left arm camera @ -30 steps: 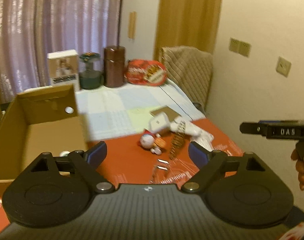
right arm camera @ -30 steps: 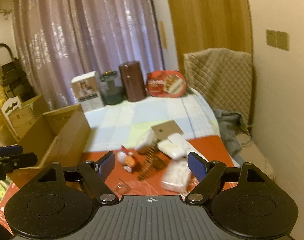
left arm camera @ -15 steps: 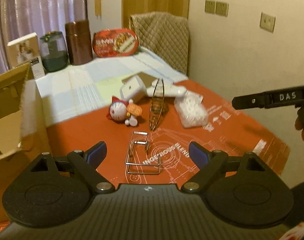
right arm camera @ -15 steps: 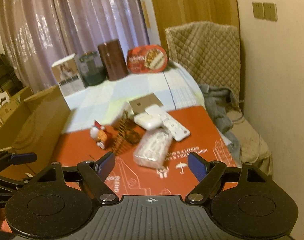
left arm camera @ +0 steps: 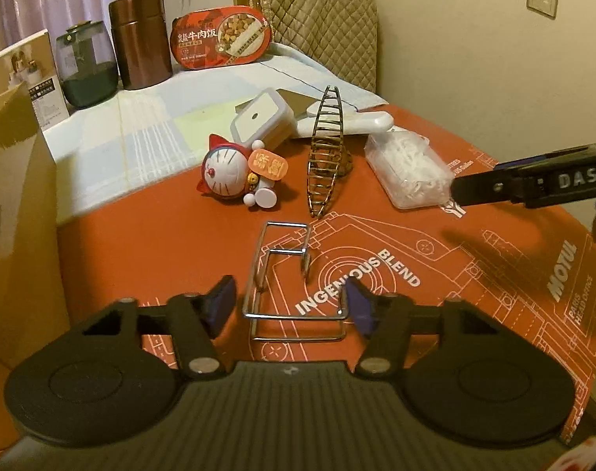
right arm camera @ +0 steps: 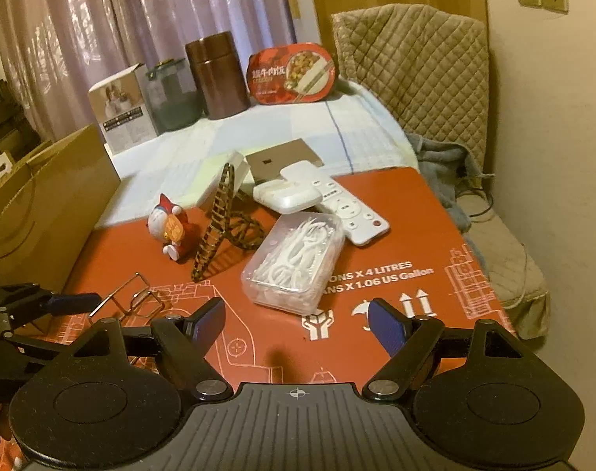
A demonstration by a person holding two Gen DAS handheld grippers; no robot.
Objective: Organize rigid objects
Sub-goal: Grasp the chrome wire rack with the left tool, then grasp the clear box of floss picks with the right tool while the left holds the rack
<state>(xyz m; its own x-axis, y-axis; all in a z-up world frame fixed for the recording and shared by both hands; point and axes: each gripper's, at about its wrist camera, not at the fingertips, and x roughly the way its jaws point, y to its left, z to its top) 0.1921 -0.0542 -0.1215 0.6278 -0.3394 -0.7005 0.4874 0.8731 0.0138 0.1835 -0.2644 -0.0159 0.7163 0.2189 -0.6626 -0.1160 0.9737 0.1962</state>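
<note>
1. The left gripper (left arm camera: 290, 302) has just been closing; its jaws, half-narrowed, straddle the wire rack (left arm camera: 288, 274) near the desk's front edge, not yet pinching.
2. Best squeeze squarely on the wire.
3. Farther in, the right gripper (right arm camera: 298, 324) gapes empty before the floss box (right arm camera: 294, 261).

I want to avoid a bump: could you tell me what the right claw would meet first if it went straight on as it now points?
Most likely the clear plastic box of white floss picks, lying just ahead between the open right claw fingers' line; depth is uncertain.

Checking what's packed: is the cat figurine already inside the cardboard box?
No, the cat figurine lies on the red mat, beside the cardboard box.
</note>
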